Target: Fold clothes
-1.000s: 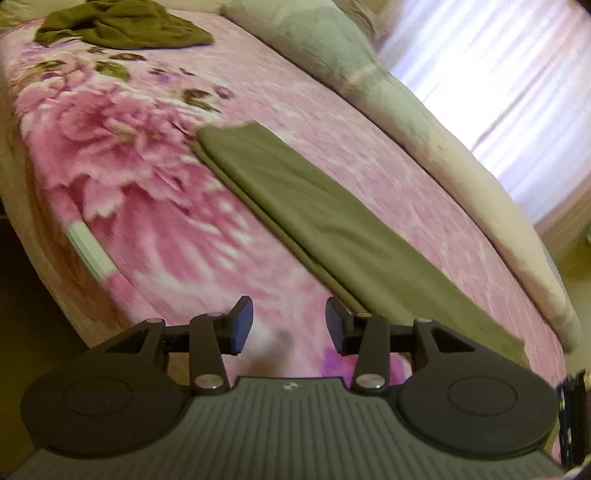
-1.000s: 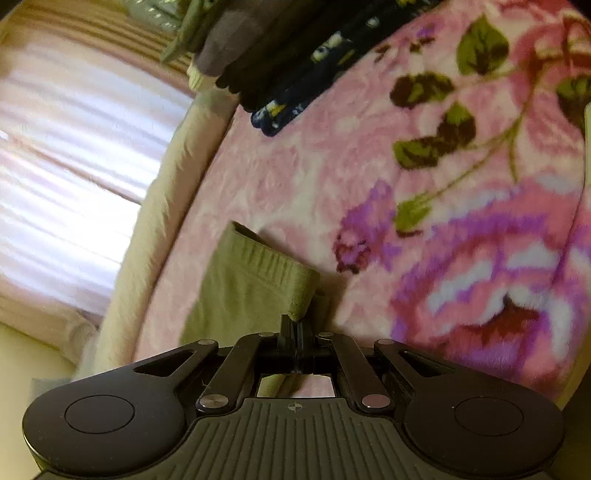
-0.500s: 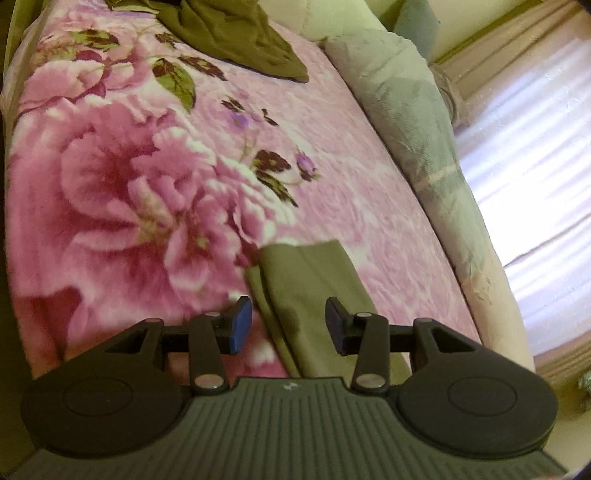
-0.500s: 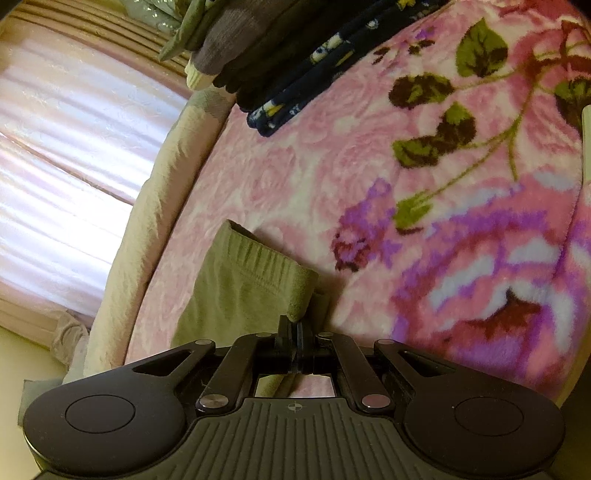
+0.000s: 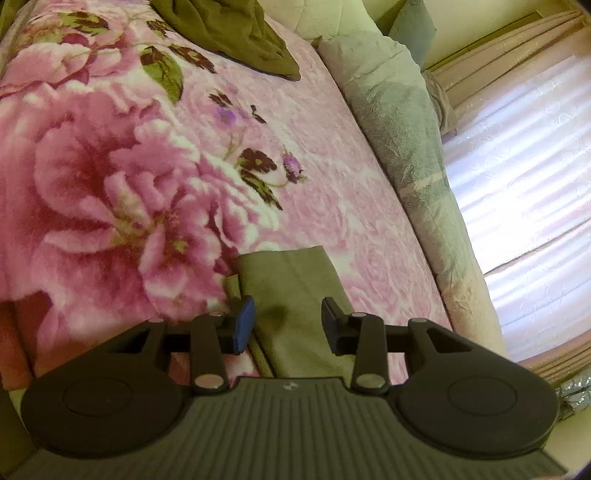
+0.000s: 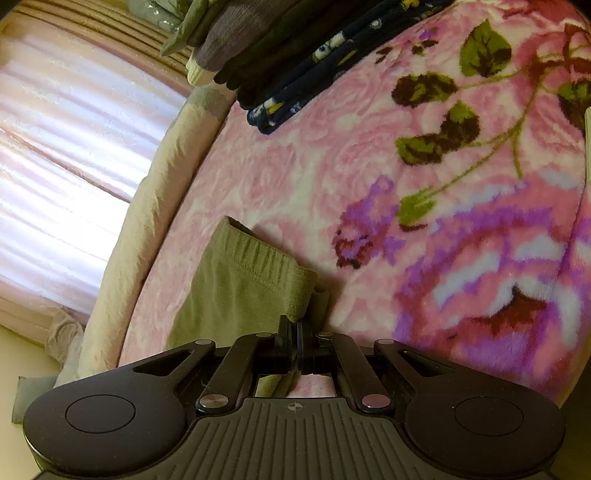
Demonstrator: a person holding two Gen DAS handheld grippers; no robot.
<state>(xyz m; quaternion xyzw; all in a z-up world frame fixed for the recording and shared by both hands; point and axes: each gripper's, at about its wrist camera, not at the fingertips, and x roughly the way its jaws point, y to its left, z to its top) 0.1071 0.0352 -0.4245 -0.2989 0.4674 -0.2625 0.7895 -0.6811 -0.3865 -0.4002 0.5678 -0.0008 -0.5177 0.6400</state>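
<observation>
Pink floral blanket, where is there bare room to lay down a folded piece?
Free: the stretch between the olive pants and the folded stack, and the big pink flower between the pants' end and the crumpled olive garment. Crowded: both far corners and the window-side bolster.

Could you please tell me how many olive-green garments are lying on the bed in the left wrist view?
2: the folded olive garment beneath the open left gripper, and a crumpled dark olive garment at the blanket's far end. More may lie outside the frame.
</observation>
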